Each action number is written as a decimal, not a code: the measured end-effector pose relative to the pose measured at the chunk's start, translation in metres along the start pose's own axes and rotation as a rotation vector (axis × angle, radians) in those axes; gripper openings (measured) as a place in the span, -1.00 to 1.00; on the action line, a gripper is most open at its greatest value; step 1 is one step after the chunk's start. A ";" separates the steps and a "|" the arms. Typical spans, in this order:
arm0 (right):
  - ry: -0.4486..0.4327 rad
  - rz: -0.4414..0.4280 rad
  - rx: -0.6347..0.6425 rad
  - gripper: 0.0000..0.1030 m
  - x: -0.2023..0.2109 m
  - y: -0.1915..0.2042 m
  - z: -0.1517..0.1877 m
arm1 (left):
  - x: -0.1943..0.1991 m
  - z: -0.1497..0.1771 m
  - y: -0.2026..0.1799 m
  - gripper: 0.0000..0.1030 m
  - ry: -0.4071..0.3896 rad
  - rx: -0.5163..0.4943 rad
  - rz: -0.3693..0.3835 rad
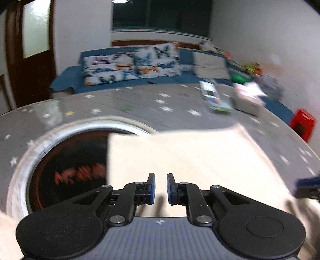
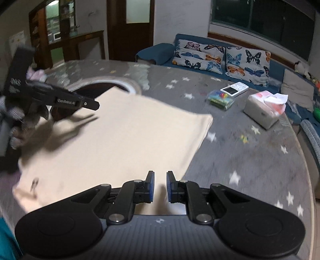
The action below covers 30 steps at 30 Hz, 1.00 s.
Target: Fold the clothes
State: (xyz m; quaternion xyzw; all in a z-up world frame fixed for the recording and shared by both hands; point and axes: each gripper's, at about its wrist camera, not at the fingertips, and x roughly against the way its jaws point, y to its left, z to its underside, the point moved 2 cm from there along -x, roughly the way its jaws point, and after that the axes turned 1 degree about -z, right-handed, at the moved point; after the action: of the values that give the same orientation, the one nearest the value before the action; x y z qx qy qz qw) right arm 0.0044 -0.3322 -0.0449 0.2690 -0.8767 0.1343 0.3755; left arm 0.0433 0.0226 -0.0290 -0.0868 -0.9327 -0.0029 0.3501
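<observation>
A cream garment [image 2: 120, 140] is lying folded into a flat rectangle mid-frame on the desk [image 2: 250, 160]. Both the left gripper [image 1: 161, 187] and the right gripper [image 2: 160, 186] are being held slightly open, empty; further folding is probably remaining.

— What stands behind the table [image 2: 250, 160]?

— A blue sofa [image 2: 156, 50] along the wall, with two butterfly cushions [image 2: 200, 54] and a plain pale one [image 2: 298, 88]. The tabletop is grey with white stars.

— Windows?

— One wide window [image 2: 260, 20] above the sofa, dark outside. A lamp [image 1: 120, 1] glows at the ceiling.

— Doors?

— A dark wooden door [image 2: 130, 28] with a frosted pane, set in a white wall [image 1: 80, 30]. Left of it, a wooden counter [image 2: 80, 42] and shelves [image 2: 58, 18], blurred.
</observation>
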 end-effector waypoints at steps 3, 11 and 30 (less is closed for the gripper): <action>-0.004 0.019 -0.001 -0.78 0.005 0.005 0.017 | 0.023 0.019 -0.019 -0.64 -0.004 -0.004 0.059; -0.039 0.169 -0.129 -0.76 0.030 -0.025 0.048 | 0.059 0.057 -0.061 -0.52 -0.008 -0.034 0.137; -0.050 0.439 -0.487 -0.25 0.083 -0.116 0.135 | 0.051 0.079 -0.117 -0.37 0.039 -0.198 0.272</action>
State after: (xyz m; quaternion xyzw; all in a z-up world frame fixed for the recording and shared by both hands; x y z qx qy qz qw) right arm -0.0560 -0.5169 -0.0724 -0.0208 -0.9291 -0.0083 0.3691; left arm -0.0656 -0.0797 -0.0490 -0.2462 -0.9005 -0.0490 0.3551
